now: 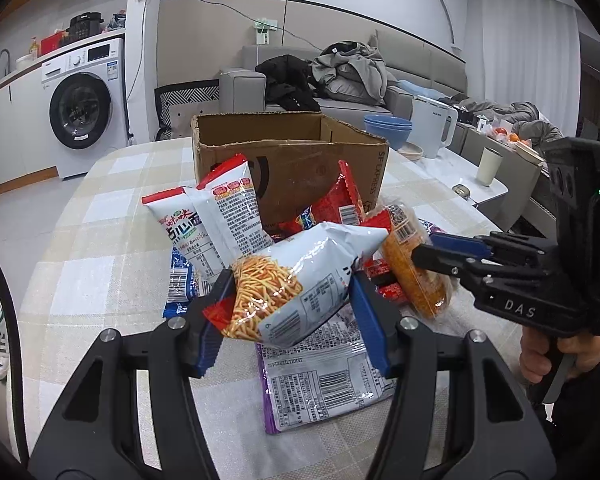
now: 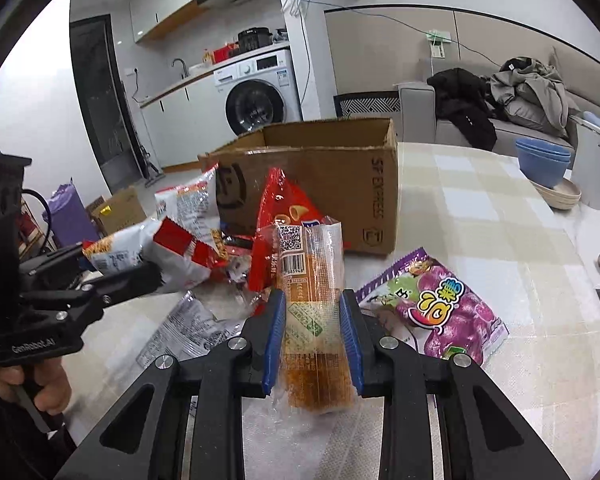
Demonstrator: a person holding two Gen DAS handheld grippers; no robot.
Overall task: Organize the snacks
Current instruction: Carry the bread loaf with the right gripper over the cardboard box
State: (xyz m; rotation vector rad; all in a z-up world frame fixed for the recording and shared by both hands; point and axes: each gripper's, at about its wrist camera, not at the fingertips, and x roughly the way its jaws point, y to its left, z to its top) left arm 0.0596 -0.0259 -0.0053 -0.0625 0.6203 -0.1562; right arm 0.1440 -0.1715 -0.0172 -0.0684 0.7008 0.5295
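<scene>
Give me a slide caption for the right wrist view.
Right gripper clamps a clear orange snack pack before the brown cardboard box.

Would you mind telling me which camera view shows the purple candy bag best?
The right wrist view: the purple candy bag lies face up there, its grape picture clear. The left wrist view shows only its printed back, partly hidden behind the noodle snack bag.

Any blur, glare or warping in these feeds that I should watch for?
Left wrist view: sharp, glare on the noodle snack bag, cardboard box edges bowed by fisheye, corners dark. Right wrist view: bottom of the orange packet is soft, purple candy bag shiny, table edge curved.
</scene>
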